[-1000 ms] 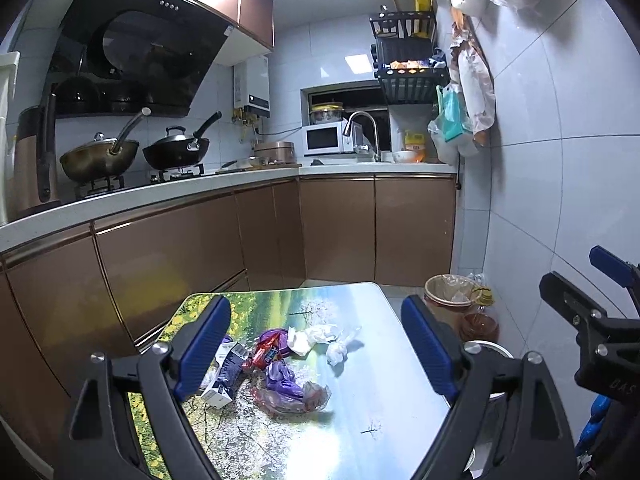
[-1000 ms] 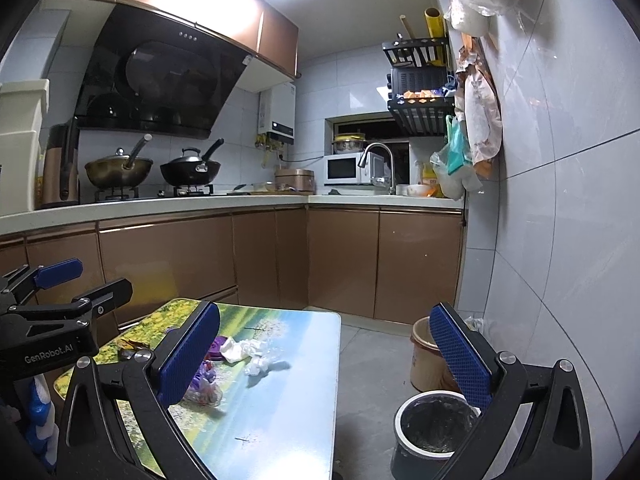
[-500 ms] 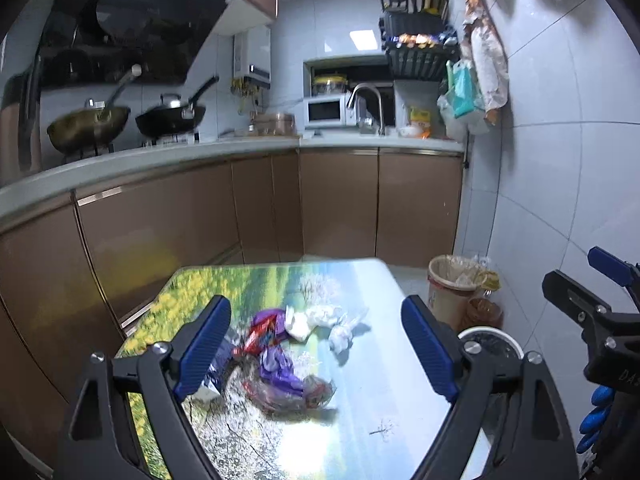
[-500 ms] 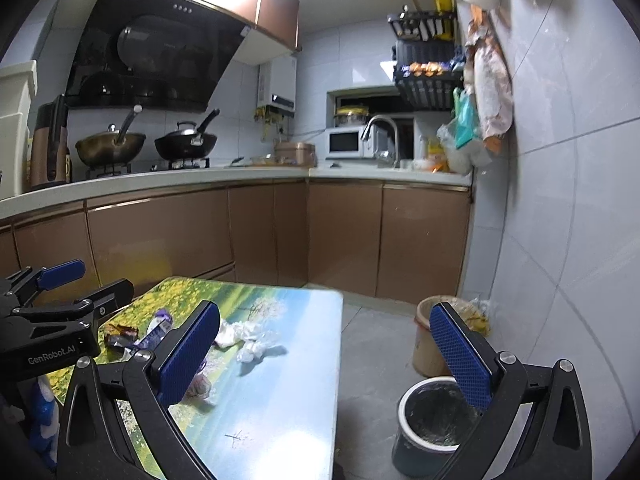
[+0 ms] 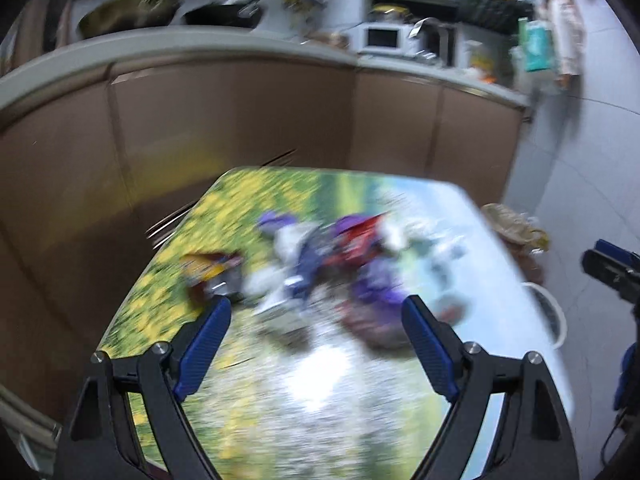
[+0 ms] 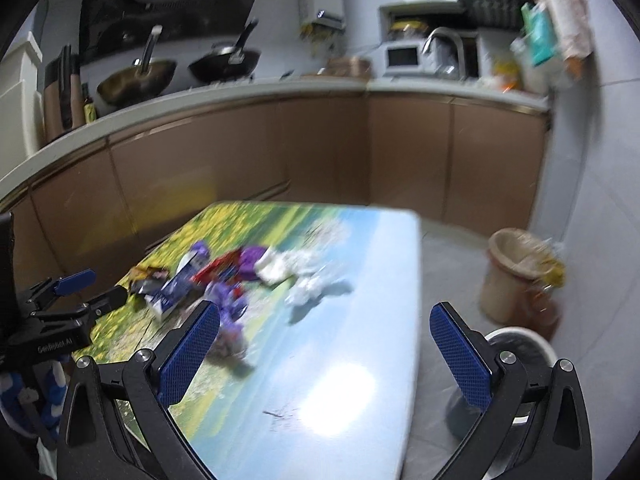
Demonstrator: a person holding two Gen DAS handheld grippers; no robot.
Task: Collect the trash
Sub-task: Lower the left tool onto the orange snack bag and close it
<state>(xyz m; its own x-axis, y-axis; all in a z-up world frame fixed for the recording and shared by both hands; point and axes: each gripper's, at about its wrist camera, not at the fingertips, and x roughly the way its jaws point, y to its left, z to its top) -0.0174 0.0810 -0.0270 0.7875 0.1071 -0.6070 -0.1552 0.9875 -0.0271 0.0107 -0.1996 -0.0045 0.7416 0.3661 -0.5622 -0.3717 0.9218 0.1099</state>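
From the left wrist, the left tool (image 5: 316, 340) is seen spread wide and empty above the near half of the counter (image 5: 472, 232), a small table printed with a meadow scene. The trash pile (image 5: 320, 264) lies around the counter's middle, smeared by motion blur: purple and red wrappers, a dark blue carton, and a yellow-and-red packet (image 5: 208, 268) apart toward the left edge. The wrappers are judged light, thin and crinkly, likely to slide on the glossy top, so each is best pinched at a raised fold or a free edge. The carton looks stiffer and could be taken across its narrow sides.

From the right wrist, the right tool (image 6: 324, 344) is likewise held wide with nothing in it, over the counter's near right part. Crumpled white tissue (image 6: 308, 280) sits at the pile's right side, toward the right edge; it is judged soft and nearly weightless, to be gripped through its bulk. Off the right edge, on the floor, a white-rimmed bin (image 6: 520, 344) is partly hidden behind the right finger, and a tan lined bin (image 6: 508, 276) stands beyond it against the wall.

Compared with half a second ago, both cameras have been tipped downward and brought closer: the counter fills more of each view, the upper cabinets are lost, and the pictures have gone blurred. No item has been lifted.
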